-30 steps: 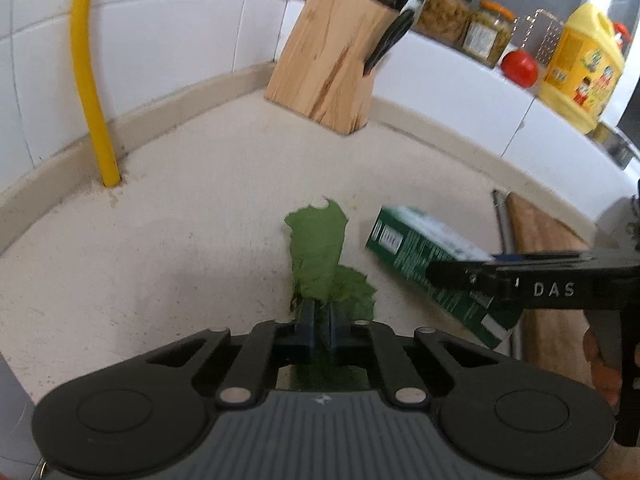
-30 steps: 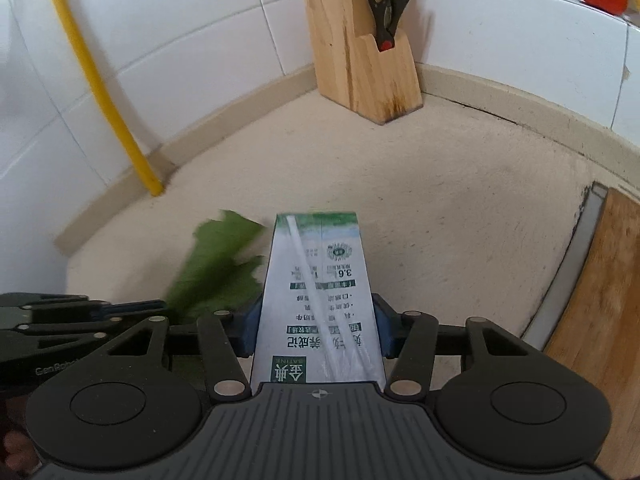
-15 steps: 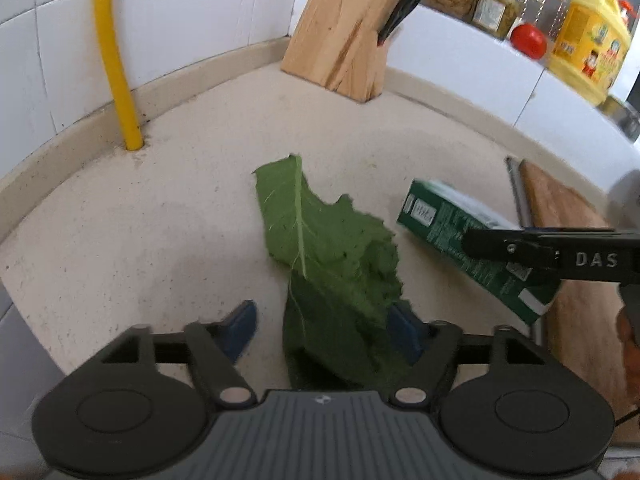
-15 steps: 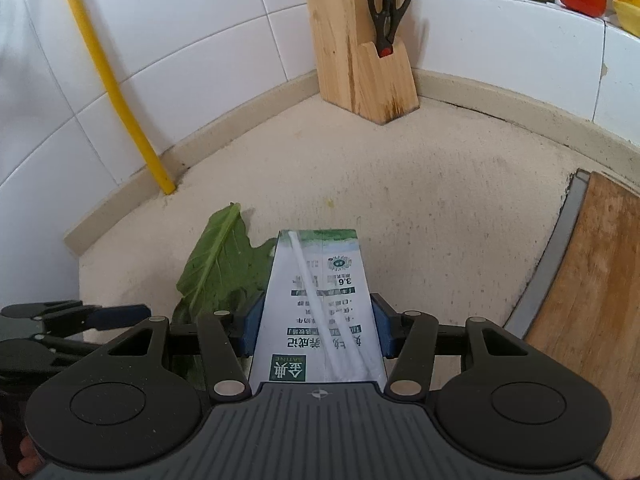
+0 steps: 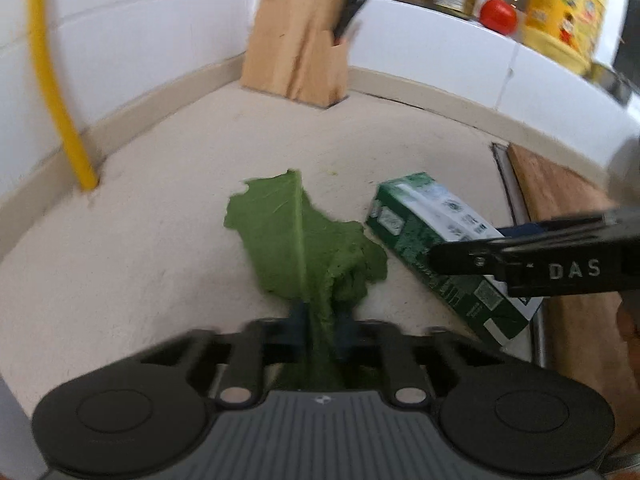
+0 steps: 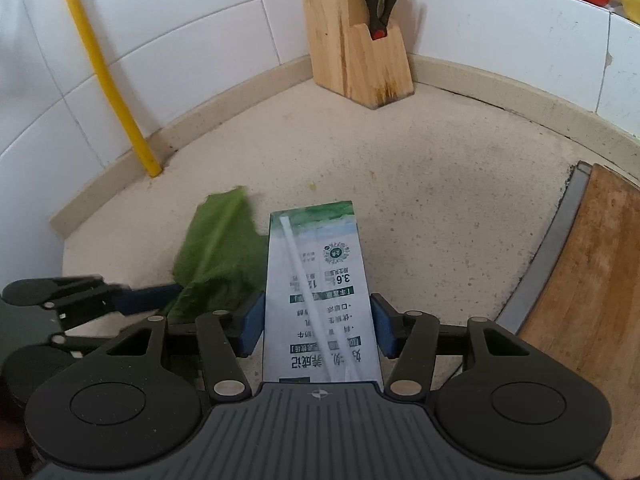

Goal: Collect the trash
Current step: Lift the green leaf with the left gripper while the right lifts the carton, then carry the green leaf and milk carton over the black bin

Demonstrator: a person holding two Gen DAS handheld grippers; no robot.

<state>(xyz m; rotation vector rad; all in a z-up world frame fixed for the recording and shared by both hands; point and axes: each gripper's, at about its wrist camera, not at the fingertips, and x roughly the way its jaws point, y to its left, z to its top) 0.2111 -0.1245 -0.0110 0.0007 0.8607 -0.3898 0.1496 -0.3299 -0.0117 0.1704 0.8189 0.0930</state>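
With both pieces of trash already caught, the step in hand looks like lifting them off the bench and carrying them away, and doing it well means keeping each grip steady: the leaf is limp and thin, so the left hand-held gripper should stay pinched on the stalk end and rise smoothly so the blade does not tear or slip out, while the carton should be raised level so it does not pivot between the pads. The left hand-held gripper's jaws have just been closing, and they now stand clamped on the lower, stalk end of the green lettuce leaf; the rest of the leaf fans forward from the jaws and droops toward the bench. The right hand-held gripper holds the green-and-white milk carton across its width, 1 blue pad pressing each long side, with a white straw lying along the carton's top face; the carton runs straight ahead from the jaws, its far end over the bench. The 2 items sit just beside each other, leaf on the left of the carton. A wooden knife block stands well beyond in the tiled corner, and a wooden cutting board lies to the right.
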